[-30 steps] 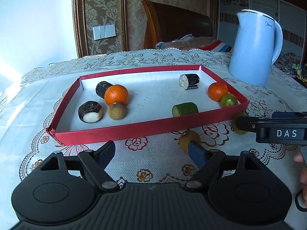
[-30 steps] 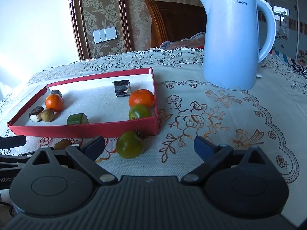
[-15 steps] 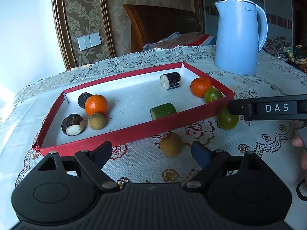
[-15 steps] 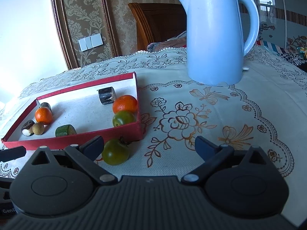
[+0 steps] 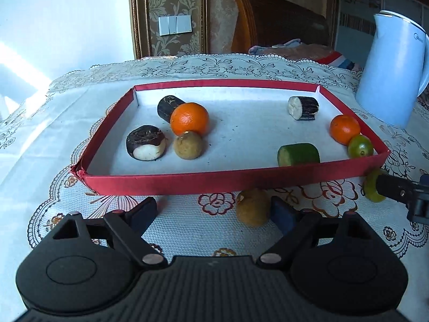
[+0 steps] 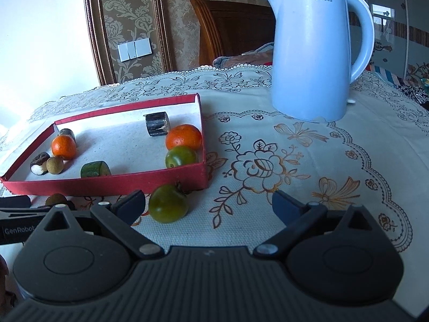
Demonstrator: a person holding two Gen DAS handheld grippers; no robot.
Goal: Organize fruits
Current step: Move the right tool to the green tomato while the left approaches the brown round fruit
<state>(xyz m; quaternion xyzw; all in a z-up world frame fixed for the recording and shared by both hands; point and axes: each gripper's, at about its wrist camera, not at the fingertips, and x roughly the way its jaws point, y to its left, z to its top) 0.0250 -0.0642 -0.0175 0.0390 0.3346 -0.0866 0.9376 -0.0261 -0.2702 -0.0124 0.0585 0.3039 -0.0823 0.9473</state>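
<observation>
Only the right view shows the whole kettle (image 6: 311, 53), marked "Midea". Both the left hand-held gripper (image 5: 214, 212) and right hand-held gripper (image 6: 209, 204) stand apart, holding nothing.

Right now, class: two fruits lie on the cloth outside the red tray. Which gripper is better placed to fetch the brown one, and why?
Left. The brown fruit lies between the open left gripper fingers, near one pad. The right gripper faces the green fruit instead.

Glossy plastic kettle (image 6: 316, 53), lace tablecloth (image 6: 295, 161) (matt), cardboard tray (image 5: 228, 179).
</observation>
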